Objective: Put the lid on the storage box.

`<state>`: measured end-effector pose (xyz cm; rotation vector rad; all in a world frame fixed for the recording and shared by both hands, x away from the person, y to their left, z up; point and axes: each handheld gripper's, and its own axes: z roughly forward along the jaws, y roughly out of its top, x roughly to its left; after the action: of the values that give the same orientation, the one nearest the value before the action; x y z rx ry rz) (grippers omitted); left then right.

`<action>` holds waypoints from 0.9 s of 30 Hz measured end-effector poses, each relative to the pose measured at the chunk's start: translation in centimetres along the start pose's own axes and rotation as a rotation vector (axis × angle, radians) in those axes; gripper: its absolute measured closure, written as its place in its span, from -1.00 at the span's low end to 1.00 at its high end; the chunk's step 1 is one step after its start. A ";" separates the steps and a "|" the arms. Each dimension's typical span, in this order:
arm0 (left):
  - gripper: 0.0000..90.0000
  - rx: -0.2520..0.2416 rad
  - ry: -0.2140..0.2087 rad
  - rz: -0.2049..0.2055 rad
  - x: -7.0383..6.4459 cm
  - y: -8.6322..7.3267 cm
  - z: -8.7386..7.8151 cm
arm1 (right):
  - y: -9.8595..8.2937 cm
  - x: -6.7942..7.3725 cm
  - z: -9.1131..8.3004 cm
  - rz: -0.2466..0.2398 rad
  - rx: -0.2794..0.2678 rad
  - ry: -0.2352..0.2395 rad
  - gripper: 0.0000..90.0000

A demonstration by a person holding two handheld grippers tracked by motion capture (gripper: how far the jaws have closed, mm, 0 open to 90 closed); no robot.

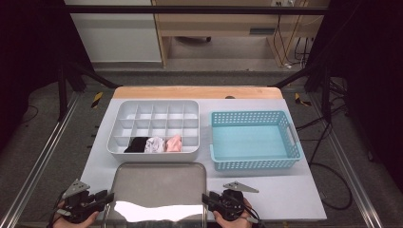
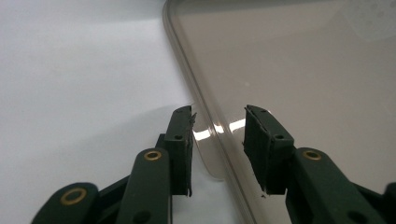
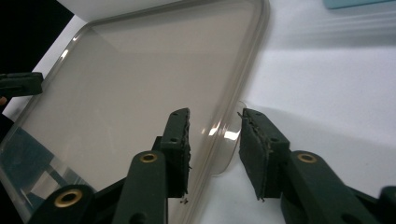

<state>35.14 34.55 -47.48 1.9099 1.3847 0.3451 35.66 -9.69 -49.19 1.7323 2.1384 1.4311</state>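
The lid (image 1: 159, 190) lies flat on the tabletop (image 1: 285, 190) at its near edge, in front of the organizer (image 1: 154, 128), with one claw at each of its near sides. The left claw (image 1: 105, 198) is released, its jaws straddling the lid's left rim without touching it; the left gripper view shows that rim and a small clear tab (image 2: 208, 144) running up between the two jaws. The right claw (image 1: 209, 199) is also released, jaws set either side of the right rim, where a second tab (image 3: 229, 140) juts out.

From above, the lid reads as a grey, glossy rounded rectangle with a white glare patch. The gripper views show what that hides: it is smoky, see-through plastic with a raised, rounded rim. The right gripper view also catches the left claw (image 3: 21, 84) at the lid's far side.

The high view alone takes in the white organizer, a grid of small compartments with black, white and pink cloth rolls in its front row, and the teal perforated basket (image 1: 254, 140) to its right.
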 end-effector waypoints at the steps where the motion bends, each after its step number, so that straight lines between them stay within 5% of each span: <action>1: 0.36 0.000 0.000 -0.001 0.0 0.0 0.0 | 0.0 -0.1 0.0 0.002 -0.002 0.001 0.42; 12: 0.37 0.001 0.003 0.001 0.1 0.0 -0.1 | 0.8 -0.4 0.6 0.008 -0.012 -0.003 0.44; 18: 0.39 0.000 -0.005 -0.006 0.2 0.0 -0.1 | 1.1 -0.9 0.5 -0.023 0.019 0.039 0.41; 27: 0.38 0.001 -0.010 -0.008 0.3 0.0 0.0 | -0.3 -1.0 -0.3 -0.016 -0.020 0.070 0.37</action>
<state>35.17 34.80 -47.52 1.9044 1.3858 0.3306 35.66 -10.65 -49.77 1.6784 2.1585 1.5255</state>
